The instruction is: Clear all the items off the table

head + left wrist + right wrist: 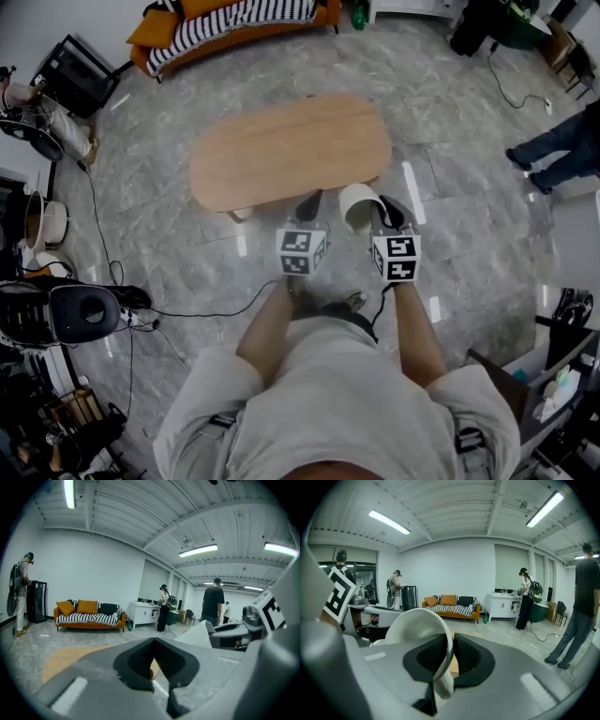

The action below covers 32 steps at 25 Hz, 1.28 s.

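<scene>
Rim of white cup (415, 625) is being pinched by right tool (451, 658) for carry-off at counter (281, 150) 5 o'clock; left tool (152, 660) is hanging pressed together, empty.

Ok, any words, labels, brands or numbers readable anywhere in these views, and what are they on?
No readable text in any view.
Cubes on the left gripper and right gripper: black-and-white square marker patterns only, no letters or digits.
White bowl held in the right gripper: plain, no print visible.
Table: bare wood, no label visible.
</scene>
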Each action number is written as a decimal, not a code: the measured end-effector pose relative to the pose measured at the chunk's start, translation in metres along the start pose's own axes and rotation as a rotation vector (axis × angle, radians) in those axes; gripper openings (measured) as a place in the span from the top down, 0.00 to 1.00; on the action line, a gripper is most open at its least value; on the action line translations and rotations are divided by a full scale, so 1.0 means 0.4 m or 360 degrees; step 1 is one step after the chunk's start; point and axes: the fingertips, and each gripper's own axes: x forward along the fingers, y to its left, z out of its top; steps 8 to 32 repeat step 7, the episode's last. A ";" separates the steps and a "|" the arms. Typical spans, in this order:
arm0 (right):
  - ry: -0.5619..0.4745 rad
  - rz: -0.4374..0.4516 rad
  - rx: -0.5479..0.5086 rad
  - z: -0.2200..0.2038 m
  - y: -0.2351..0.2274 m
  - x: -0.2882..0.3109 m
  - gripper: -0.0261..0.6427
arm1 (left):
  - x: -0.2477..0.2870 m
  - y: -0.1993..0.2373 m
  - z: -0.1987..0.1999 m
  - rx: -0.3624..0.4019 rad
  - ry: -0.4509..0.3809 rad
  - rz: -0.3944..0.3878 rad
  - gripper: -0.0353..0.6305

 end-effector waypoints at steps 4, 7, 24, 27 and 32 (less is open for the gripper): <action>-0.0011 0.0000 -0.0009 0.031 0.019 0.009 0.89 | -0.016 0.025 0.012 0.0001 0.0000 0.0011 0.92; -0.0023 0.0003 -0.0016 0.058 0.018 0.016 0.89 | -0.014 0.035 0.030 0.0005 -0.0001 0.0018 0.92; -0.0023 0.0003 -0.0016 0.058 0.018 0.016 0.89 | -0.014 0.035 0.030 0.0005 -0.0001 0.0018 0.92; -0.0023 0.0003 -0.0016 0.058 0.018 0.016 0.89 | -0.014 0.035 0.030 0.0005 -0.0001 0.0018 0.92; -0.0023 0.0003 -0.0016 0.058 0.018 0.016 0.89 | -0.014 0.035 0.030 0.0005 -0.0001 0.0018 0.92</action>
